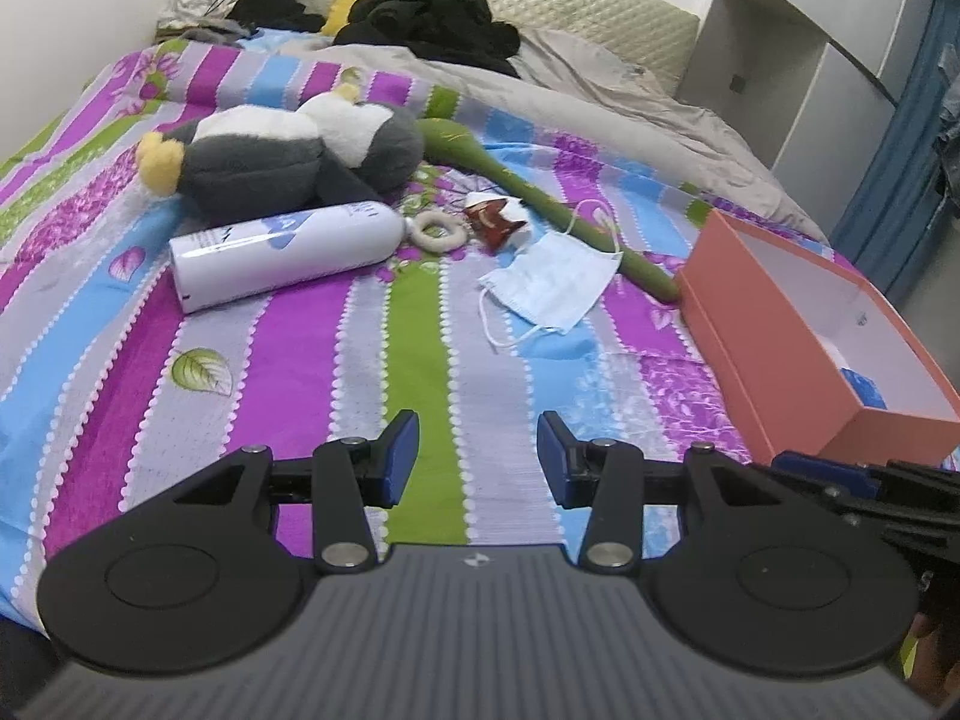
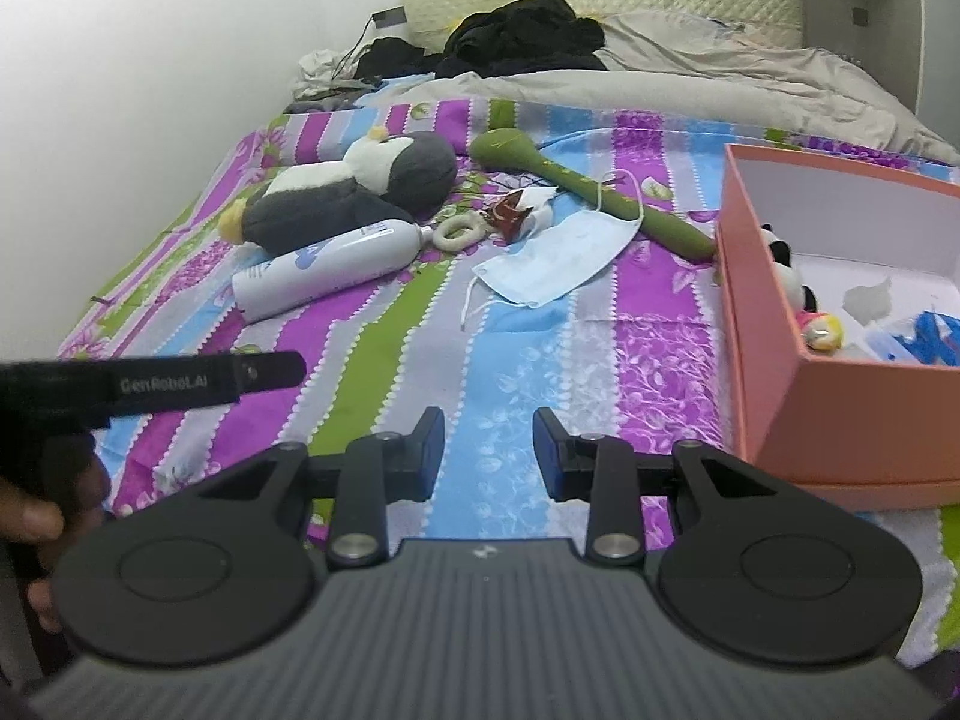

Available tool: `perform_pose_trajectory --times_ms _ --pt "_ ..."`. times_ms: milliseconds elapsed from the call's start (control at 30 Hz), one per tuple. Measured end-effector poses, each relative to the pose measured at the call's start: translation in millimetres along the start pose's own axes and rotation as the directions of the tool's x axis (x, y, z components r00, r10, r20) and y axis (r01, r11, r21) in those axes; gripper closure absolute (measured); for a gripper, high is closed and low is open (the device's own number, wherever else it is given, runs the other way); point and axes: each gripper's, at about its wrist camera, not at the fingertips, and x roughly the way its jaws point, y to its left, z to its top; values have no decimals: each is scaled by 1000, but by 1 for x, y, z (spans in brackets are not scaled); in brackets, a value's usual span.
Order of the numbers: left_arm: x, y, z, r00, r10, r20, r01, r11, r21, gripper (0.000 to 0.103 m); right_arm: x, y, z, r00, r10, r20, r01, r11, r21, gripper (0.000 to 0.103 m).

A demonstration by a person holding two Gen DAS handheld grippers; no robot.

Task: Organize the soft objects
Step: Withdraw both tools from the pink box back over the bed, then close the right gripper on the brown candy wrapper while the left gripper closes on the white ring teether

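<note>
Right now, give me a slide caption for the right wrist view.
Open right gripper above striped bedspread; penguin plush, face mask and pink box ahead.

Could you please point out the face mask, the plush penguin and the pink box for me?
face mask (image 1: 555, 281), left wrist view, middle of its blue panel.
plush penguin (image 1: 264, 165), left wrist view, its grey body.
pink box (image 2: 774, 324), right wrist view, its outer left wall.

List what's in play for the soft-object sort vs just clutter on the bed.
In play: penguin plush, green plush stick, face mask, fabric ring, orange box already holding a small panda toy.

Clutter: white bottle, black clothes, grey duvet.
</note>
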Motion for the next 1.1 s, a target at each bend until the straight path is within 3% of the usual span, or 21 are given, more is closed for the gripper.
perform_pose_trajectory --times_ms 267,367,700,1100 --pt "30 17 11 999 29 -13 -29 1000 -2 54 30 2 26 999 37 -1 -37 999 2 68" --pt "50 21 19 999 31 -14 -31 999 -16 54 42 1 40 997 67 26 -67 998 -10 68" --pt "131 29 62 1000 12 -2 -12 999 -30 54 113 -11 92 998 54 33 -54 999 3 68" --pt "226 23 110 999 -3 38 -1 994 107 54 214 -23 145 999 40 0 -40 999 15 68"
